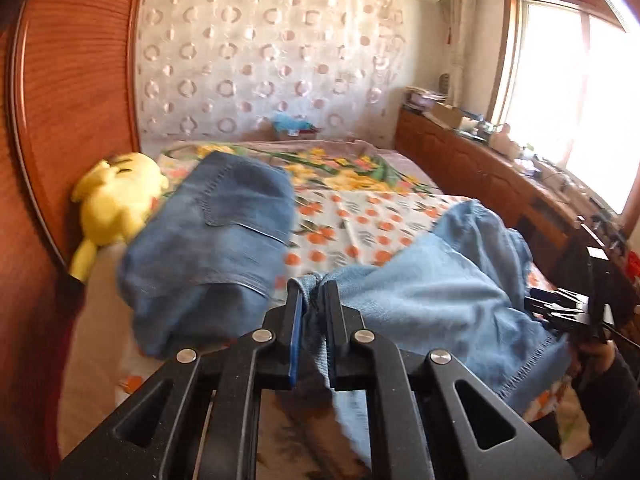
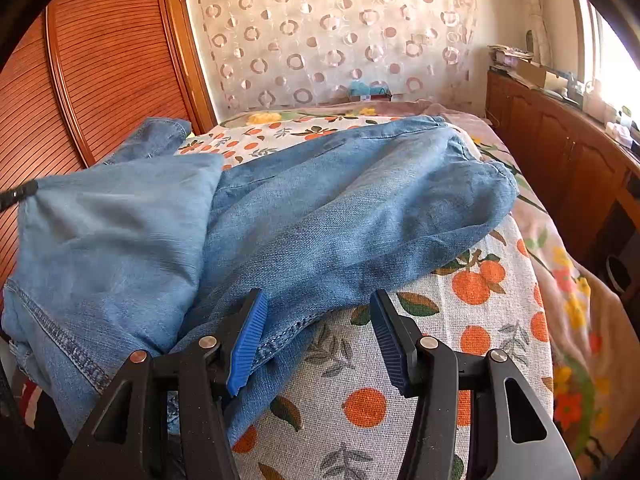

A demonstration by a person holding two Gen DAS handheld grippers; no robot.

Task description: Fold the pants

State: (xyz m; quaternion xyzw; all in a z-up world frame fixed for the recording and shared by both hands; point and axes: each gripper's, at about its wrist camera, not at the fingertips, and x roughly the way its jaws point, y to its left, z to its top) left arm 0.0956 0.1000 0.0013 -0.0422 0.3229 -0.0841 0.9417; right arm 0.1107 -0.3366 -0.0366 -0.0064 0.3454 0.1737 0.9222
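The left gripper is clamped on a bunched fold of the blue denim pants sprawled across the orange-print bed cover, while the right gripper stands open over their hem edge.

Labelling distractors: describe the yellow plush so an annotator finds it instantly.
Start at the reddish wooden slatted panel along the left side of the bed. At its foot, beside the blue jeans, lies the plush toy. It is the only solid bright yellow, stuffed thing there; everything nearby is denim or printed fabric.
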